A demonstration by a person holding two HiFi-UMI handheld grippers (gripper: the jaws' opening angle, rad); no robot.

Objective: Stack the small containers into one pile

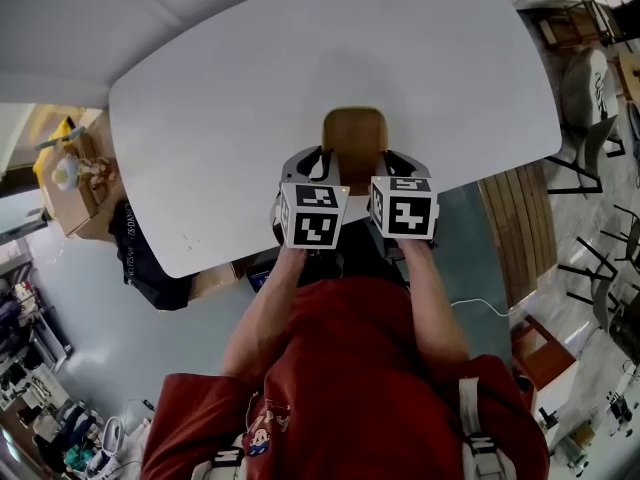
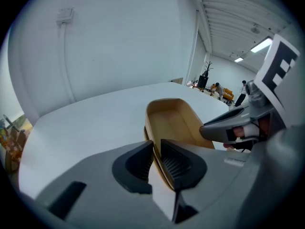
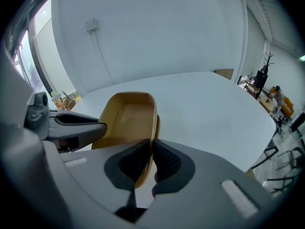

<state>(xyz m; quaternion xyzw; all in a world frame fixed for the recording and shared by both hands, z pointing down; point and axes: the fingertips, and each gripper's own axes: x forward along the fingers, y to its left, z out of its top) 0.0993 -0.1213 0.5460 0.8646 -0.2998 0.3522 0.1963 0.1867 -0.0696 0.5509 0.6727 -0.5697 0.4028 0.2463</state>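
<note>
A tan wooden container (image 1: 355, 140) with rounded corners sits at the near edge of the white table (image 1: 250, 98), and I hold it from both sides. My left gripper (image 1: 318, 165) is shut on its left wall, the thin rim pinched between the dark pads (image 2: 143, 160). My right gripper (image 1: 392, 165) is shut on its right wall, seen in the right gripper view as the container (image 3: 127, 120) clamped at the jaws (image 3: 152, 152). The container (image 2: 172, 120) is empty inside. A second edge shows just below its rim, as if another container nests under it.
The table stretches away beyond the container, with its front edge right under my hands. On the floor to the left stand cardboard boxes (image 1: 72, 183) and a dark bag (image 1: 140, 258). Chairs (image 1: 590, 98) and wooden panels (image 1: 512, 230) are at the right.
</note>
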